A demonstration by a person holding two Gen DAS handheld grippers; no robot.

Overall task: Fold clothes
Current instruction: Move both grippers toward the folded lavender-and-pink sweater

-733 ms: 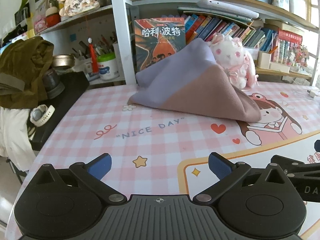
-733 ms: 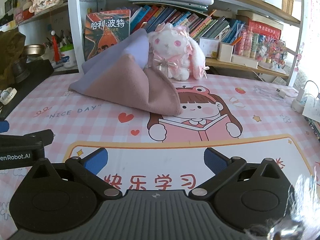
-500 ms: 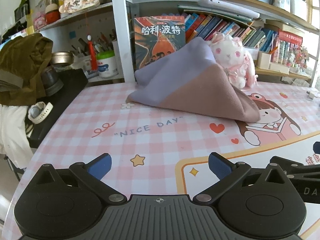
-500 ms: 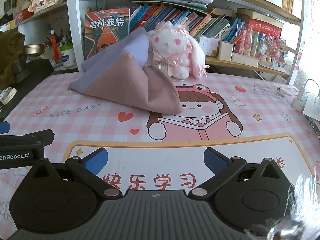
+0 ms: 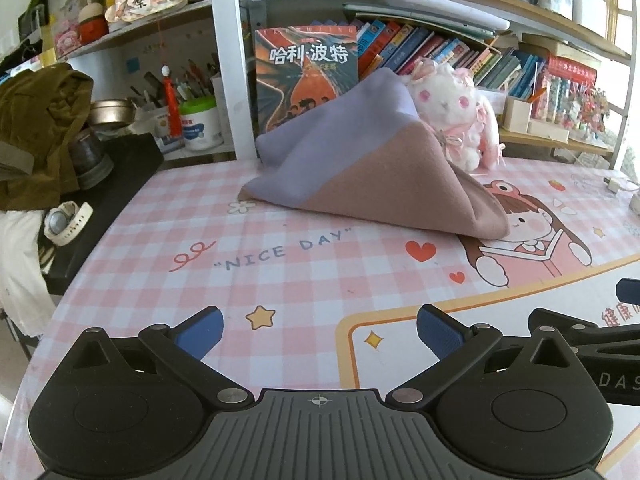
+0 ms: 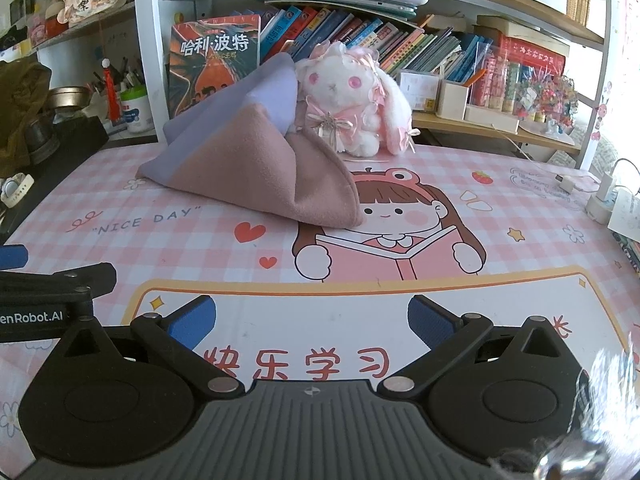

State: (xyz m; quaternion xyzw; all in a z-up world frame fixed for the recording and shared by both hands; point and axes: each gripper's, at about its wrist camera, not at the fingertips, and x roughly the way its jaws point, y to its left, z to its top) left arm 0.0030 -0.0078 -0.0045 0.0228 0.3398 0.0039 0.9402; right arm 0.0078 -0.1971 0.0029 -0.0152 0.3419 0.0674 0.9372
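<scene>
Honestly, the desk [image 5: 280,280] is crowded: the lavender-and-mauve garment [image 5: 360,176] slumps at the back against a plush rabbit [image 6: 348,100] and a propped book [image 5: 306,76], so tugging it forward could topple both. Left gripper [image 5: 318,330] and right gripper [image 6: 310,322] hover nearer, spread wide, holding nothing.

surface: pink checked desk mat [image 5: 304,280] | on it: lilac-and-pink folded cloth [image 5: 360,172], plush rabbit [image 6: 352,108]
</scene>
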